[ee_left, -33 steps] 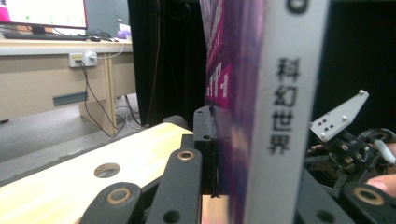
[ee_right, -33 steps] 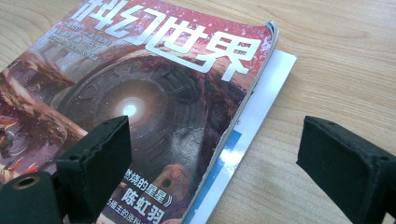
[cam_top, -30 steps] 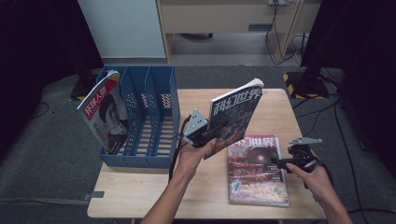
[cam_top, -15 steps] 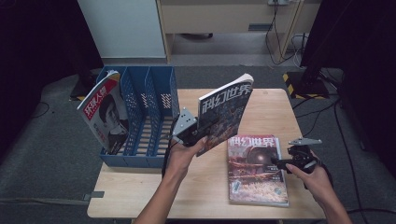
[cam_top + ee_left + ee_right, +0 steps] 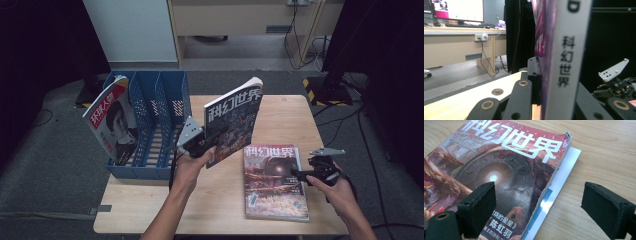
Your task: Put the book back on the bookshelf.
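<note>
High view: the left gripper (image 5: 212,146) is clamped on the lower edge of a magazine (image 5: 234,125), which it holds upright and slightly tilted above the wooden table (image 5: 165,210), its cover turned toward the camera. Just left of it stands a blue file rack (image 5: 167,115) at the table's left edge, with another magazine (image 5: 111,120) leaning in its leftmost compartment. On the table's right half lies a stack of magazines (image 5: 272,182), flat and cover up. The right gripper (image 5: 300,175) sits at the stack's right edge, held low in the person's right hand (image 5: 340,192).

Left gripper view shows the black jaws pressed against both sides of the held magazine's white spine (image 5: 564,62), seen edge-on.

Right gripper view shows the jaws standing wide apart, one pad (image 5: 477,208) over the top cover (image 5: 499,175) and the other over bare wood, with nothing pinched between them
</note>
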`<state>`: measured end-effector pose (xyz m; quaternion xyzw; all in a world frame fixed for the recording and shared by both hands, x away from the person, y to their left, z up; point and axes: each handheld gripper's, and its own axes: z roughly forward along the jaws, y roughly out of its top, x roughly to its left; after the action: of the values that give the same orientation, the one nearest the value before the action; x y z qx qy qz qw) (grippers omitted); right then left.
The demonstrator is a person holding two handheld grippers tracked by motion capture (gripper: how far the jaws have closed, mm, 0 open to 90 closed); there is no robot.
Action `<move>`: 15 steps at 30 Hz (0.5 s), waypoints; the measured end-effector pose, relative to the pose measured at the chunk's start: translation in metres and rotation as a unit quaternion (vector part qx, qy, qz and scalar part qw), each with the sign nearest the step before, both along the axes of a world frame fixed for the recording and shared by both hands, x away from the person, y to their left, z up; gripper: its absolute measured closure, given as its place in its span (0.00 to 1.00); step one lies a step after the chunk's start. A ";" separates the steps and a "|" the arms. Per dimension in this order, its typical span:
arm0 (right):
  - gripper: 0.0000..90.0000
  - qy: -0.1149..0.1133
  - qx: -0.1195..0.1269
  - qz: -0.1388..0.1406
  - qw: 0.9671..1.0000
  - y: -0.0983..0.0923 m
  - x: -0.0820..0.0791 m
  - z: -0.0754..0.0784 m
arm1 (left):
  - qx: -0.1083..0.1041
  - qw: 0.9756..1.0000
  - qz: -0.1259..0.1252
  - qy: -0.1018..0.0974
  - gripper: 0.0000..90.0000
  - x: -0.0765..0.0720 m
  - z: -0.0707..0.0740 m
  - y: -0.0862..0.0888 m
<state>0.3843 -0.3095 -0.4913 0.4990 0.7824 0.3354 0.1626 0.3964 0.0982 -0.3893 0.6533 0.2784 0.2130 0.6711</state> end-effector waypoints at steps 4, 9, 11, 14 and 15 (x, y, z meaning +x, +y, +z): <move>0.14 0.002 0.000 -0.002 1.000 -0.002 -0.001 0.000 | -0.004 1.000 0.009 -0.005 0.92 -0.003 0.004 0.010; 0.15 0.001 -0.001 -0.006 1.000 -0.003 -0.001 -0.002 | -0.007 1.000 0.022 -0.010 0.92 -0.009 0.011 0.029; 0.15 -0.001 -0.002 -0.006 1.000 -0.003 -0.001 -0.002 | -0.009 0.999 0.029 -0.013 0.92 -0.011 0.014 0.036; 0.15 0.000 -0.004 -0.006 1.000 -0.003 -0.001 -0.003 | -0.009 0.999 0.035 -0.017 0.92 -0.014 0.019 0.047; 0.15 0.000 -0.003 -0.005 1.000 -0.002 -0.001 -0.003 | -0.010 0.999 0.038 -0.018 0.92 -0.014 0.020 0.050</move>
<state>0.3834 -0.3120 -0.4943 0.5025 0.7810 0.3317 0.1658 0.3820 0.1485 -0.3693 0.6315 0.2927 0.2473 0.6741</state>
